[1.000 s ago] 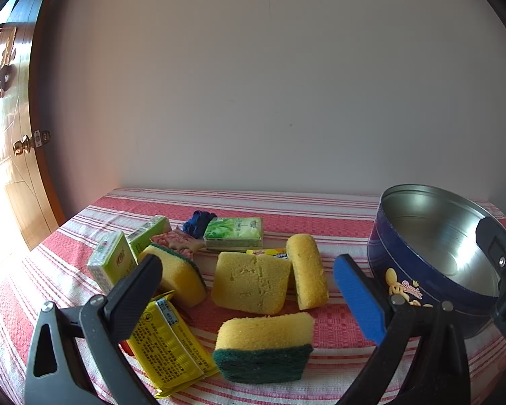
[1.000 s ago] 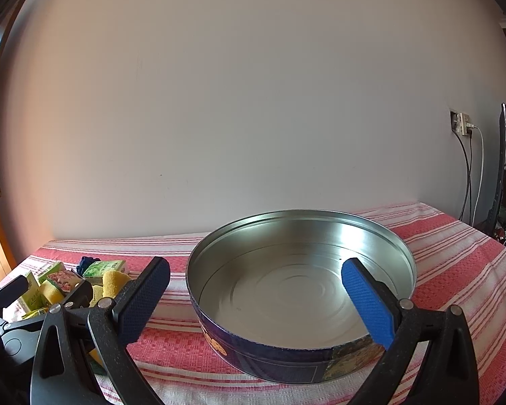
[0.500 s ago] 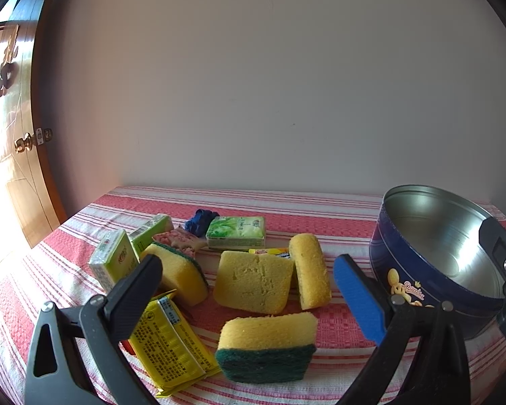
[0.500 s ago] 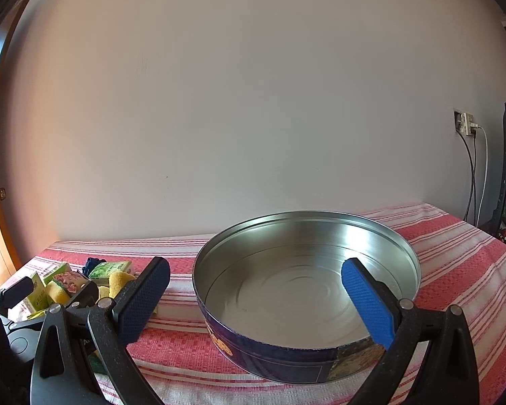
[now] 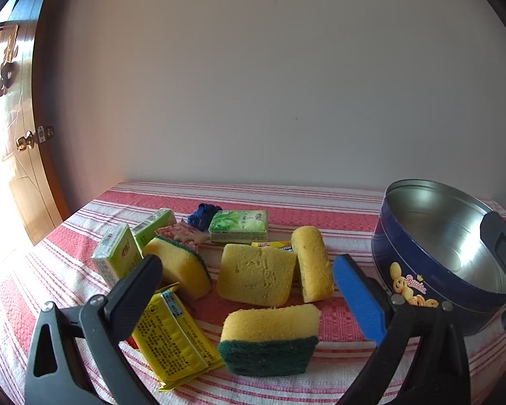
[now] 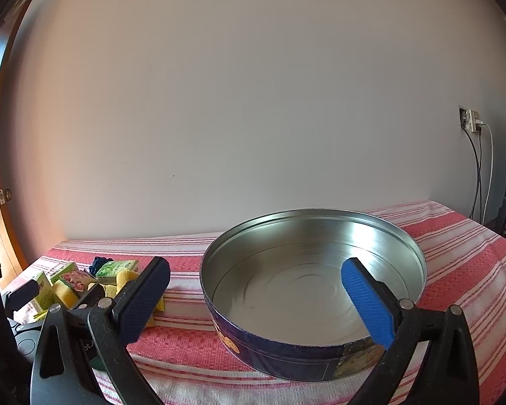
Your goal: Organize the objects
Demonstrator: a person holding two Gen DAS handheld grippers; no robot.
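We hold the left tool [image 5: 246, 292] spread wide and empty above the near edge of the worktop [image 5: 337, 209], its jaws framing the sponges; the right tool [image 6: 254, 298] is likewise spread and grips nothing, hovering just before the round tin [image 6: 313, 303], which stands empty on the striped cloth to the right of the clutter.

The nearest piece, the green-backed sponge [image 5: 270, 337], lies between the left tool's fingers in view; we judge it light, soft and springy, so a pinch across its yellow flanks should squash it a little yet hold well; the plain yellow sponge [image 5: 256, 275] and the rolled sponge [image 5: 312, 263] behind it should handle alike; a second green-backed sponge [image 5: 178, 266] leans further left. The yellow packet [image 5: 172, 334] looks flat and slick, best taken by an edge; the green tissue pack [image 5: 237, 225] and the green carton [image 5: 118, 253] seem light but crushable.

The tin is stiff metal, probably slippery at the wall; its blue side carries a script word we read only partly, perhaps "Danisa"; print on the packets is too small to read.
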